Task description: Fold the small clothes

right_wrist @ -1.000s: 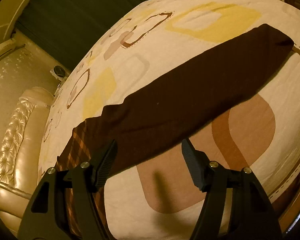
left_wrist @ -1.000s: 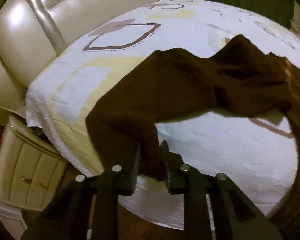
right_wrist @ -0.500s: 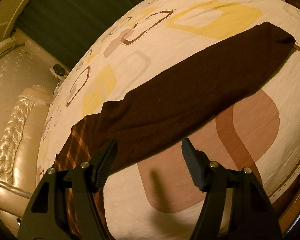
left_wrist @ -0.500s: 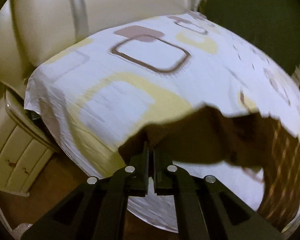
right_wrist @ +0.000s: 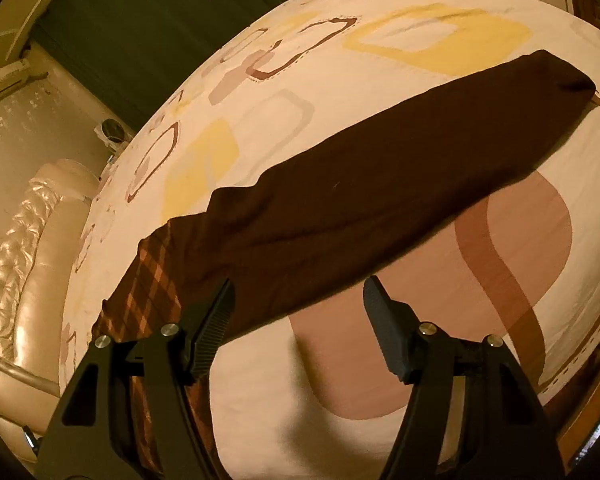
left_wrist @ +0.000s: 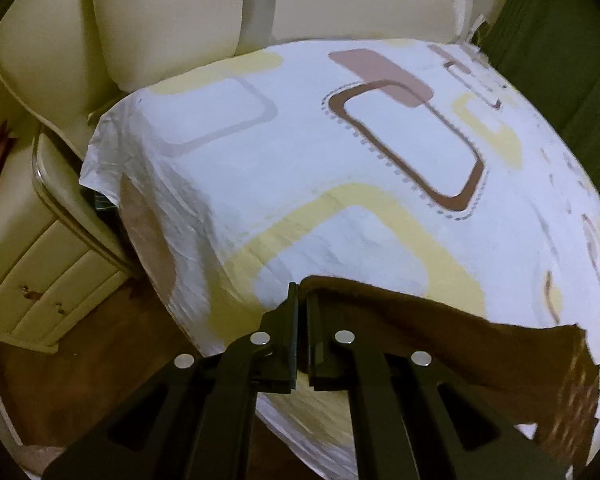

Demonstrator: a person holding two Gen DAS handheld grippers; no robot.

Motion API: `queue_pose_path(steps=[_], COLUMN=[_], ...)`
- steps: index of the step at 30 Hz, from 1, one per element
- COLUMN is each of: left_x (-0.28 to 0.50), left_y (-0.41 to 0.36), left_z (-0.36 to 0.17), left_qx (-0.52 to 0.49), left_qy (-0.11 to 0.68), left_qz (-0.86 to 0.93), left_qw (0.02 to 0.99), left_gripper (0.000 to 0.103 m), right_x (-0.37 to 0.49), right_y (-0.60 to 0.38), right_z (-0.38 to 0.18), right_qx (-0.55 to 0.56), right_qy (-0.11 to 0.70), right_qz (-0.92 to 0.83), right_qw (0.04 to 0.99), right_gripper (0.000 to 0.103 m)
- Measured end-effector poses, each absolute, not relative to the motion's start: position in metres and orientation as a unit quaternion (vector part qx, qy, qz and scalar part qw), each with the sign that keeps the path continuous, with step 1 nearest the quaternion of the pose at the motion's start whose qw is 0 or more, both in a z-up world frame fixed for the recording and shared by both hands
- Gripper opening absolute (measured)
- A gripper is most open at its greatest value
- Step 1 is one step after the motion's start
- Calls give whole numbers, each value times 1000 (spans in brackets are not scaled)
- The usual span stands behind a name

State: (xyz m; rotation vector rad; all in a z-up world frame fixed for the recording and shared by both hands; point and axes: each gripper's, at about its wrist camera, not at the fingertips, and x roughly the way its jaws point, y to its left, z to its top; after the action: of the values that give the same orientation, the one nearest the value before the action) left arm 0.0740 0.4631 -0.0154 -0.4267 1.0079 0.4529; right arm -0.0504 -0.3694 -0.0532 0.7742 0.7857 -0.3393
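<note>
Brown garment [right_wrist: 380, 176] lies stretched across the bed [right_wrist: 340, 52], a long dark piece running from the far right of our right-hand view down toward the near left, where it meets a brown and orange plaid part [right_wrist: 148, 284] next to the padded headboard [right_wrist: 24, 264]. In our left-hand view the same dark cloth [left_wrist: 440, 332] drapes from the closed fingers off to the right, with the plaid section at the right edge [left_wrist: 576, 396].

Our left claw [left_wrist: 302, 300] is pressed together on a corner of the brown garment; the cloth's edge sits right at the tips and spreads away over the sheet [left_wrist: 300, 160]. The sheet is white with yellow, grey and brown rounded rectangles, and its near corner hangs loose over the mattress edge. Beyond it we see the cream headboard [left_wrist: 160, 20], a pale bedside cabinet [left_wrist: 48, 280] at the left, and dark wooden floor [left_wrist: 100, 340] below.

Our right claw [right_wrist: 298, 300] is spread wide and holds nothing. It hangs above the sheet at the garment's near edge: the left finger overlaps the dark cloth in the picture, the right finger shows over a tan patch of the sheet pattern. We cannot tell whether either tip touches the fabric. A dark curtain [right_wrist: 160, 20] fills the background.
</note>
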Motion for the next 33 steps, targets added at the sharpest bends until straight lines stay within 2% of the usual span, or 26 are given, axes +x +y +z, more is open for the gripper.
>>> queue_pose_path(steps=[4,7,9,11,13,16,23,33], left_x=[81,89,91,91,89,84,84,98], left_y=[472,476,476,480,486,486,414,256], left_z=[-33,-37,-34,-30,-25,-19,1,6], left_qx=[-209,-200,-182,-170,-159,-152,-129,-92], left_qy=[491,493,487,478,473,469,448,442], left_qz=[226,229,247,262,283,298,236,82], left_qw=[815,815,818,821,819,817,853,889], left_gripper=[3,8,15,39,45,46,73,76], right_x=[-45,-43,-44,-45,-49,-58,-105,-158], right_y=[-364,-362,-363,-365,-370,-383,-458,-544], right_z=[-57,-58,-57,-56,-55,-52,-52,-72], right_qx=[362,360,358,361,360,368,472,548], right_qy=[381,385,384,382,382,375,318,234], right_qz=[-162,-157,-156,-154,-152,-151,-165,-218], right_qw=[835,835,837,837,837,837,806,773], right_gripper=[66,67,71,74,74,74,75,75])
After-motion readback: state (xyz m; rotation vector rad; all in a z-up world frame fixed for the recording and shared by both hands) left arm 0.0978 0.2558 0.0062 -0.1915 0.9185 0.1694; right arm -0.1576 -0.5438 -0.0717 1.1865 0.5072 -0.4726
